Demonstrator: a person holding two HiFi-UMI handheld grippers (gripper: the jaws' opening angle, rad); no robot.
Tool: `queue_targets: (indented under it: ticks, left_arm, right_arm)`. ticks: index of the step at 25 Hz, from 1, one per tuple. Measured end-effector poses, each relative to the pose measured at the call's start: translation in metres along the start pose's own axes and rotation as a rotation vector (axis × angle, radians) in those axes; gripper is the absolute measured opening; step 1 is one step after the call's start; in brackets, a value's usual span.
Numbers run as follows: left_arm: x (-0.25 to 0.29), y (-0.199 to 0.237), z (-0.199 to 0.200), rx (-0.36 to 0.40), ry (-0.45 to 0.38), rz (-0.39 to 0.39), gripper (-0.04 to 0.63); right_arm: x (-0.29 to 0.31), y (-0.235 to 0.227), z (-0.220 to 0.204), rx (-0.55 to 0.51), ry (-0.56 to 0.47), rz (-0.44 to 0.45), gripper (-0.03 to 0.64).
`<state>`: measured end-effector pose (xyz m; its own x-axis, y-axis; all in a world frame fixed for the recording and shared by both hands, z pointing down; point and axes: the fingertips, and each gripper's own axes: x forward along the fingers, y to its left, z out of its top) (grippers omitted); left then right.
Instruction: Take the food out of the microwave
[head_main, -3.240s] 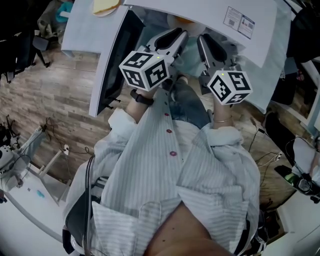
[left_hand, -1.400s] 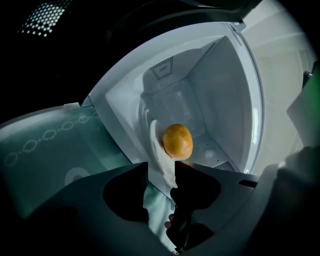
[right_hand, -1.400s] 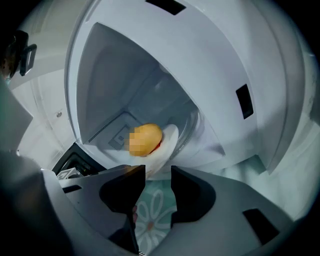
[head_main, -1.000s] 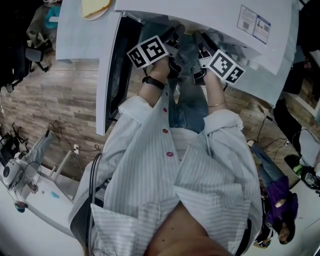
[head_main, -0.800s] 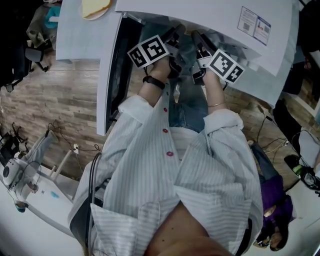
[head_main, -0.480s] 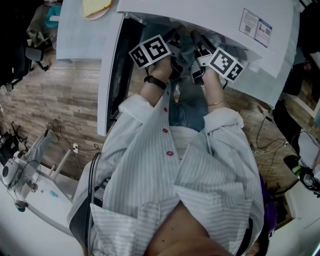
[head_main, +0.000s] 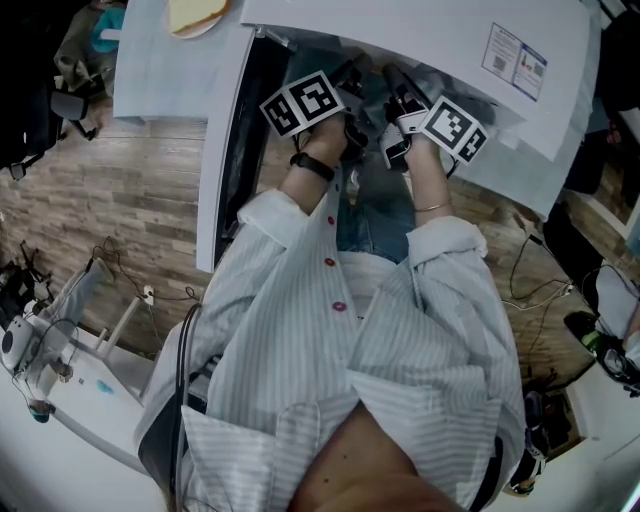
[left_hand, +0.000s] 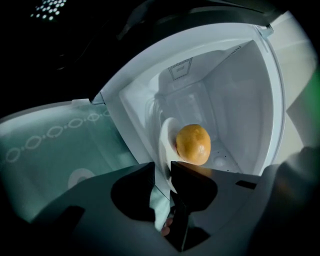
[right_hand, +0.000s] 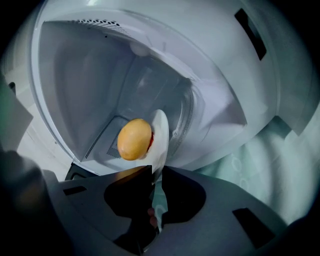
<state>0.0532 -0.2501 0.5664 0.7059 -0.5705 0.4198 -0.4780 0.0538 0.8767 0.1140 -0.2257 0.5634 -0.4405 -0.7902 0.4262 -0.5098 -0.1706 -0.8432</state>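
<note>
A round golden bun lies on a white plate inside the open microwave. Both grippers reach into the cavity, one at each side of the plate. In the left gripper view, my left gripper has the plate's rim between its jaws; they are closing, and a thin gap still shows. In the right gripper view, the bun and plate sit just ahead. My right gripper is closing and pinches the rim. In the head view the jaws are hidden under the microwave's top.
The microwave door hangs open at the left, beside my left arm. A plate with bread rests on the white surface at the far left. The cavity's walls enclose both grippers closely. Below is wooden floor.
Since the earliest frame both arms have pushed further into the microwave. Over the last second the marker cubes have barely shifted.
</note>
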Motion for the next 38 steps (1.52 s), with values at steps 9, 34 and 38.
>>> queue_targets:
  ticks: [9,34,38]
  left_arm:
    - [-0.013,-0.005,0.006,-0.029,-0.022,-0.013,0.072]
    - [-0.054,-0.006,-0.023,-0.107,-0.198,0.025,0.051]
    - [-0.070,-0.008,-0.029,-0.130,-0.237,0.041,0.051]
  right_arm:
    - [-0.001,0.014,-0.005,0.044,-0.001,0.028,0.064]
    - [-0.031,0.020,-0.030,0.057,0.148,0.122,0.061]
    - [-0.038,0.028,-0.039,0.051,0.189,0.140,0.060]
